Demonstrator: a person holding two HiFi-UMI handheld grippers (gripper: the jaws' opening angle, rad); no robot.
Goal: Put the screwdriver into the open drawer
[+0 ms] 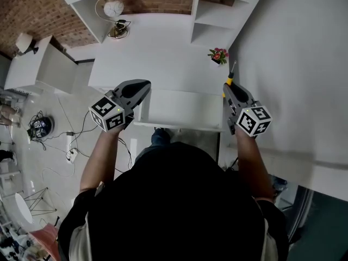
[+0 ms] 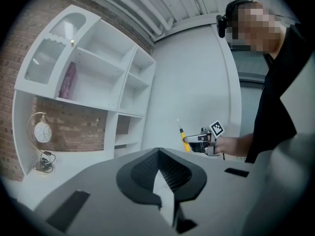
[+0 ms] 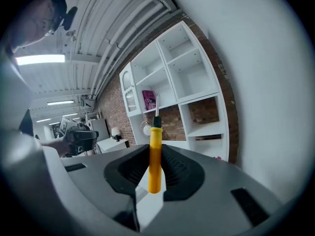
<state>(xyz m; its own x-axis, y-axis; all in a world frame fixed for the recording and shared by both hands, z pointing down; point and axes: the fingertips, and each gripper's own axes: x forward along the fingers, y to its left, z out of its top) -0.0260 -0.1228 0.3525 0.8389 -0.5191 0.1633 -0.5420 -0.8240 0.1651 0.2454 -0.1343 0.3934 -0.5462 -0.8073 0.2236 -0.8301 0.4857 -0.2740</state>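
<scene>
The screwdriver (image 1: 231,78) has a yellow handle and a thin metal shaft that points up and away. My right gripper (image 1: 227,87) is shut on the handle, held above the right end of the open white drawer (image 1: 182,111). In the right gripper view the yellow handle (image 3: 155,160) stands upright between the closed jaws. My left gripper (image 1: 145,85) hovers over the drawer's left end, shut with nothing in it; its pads (image 2: 147,168) meet. The left gripper view shows the right gripper (image 2: 204,138) with the screwdriver (image 2: 183,137) across from it.
The drawer juts out from a white desk (image 1: 152,53) under white shelving (image 1: 217,15). A small flower pot (image 1: 218,55) stands at the desk's right, close to the screwdriver tip. A round clock (image 1: 113,7) sits at the back left. A white wall (image 1: 293,64) runs along the right.
</scene>
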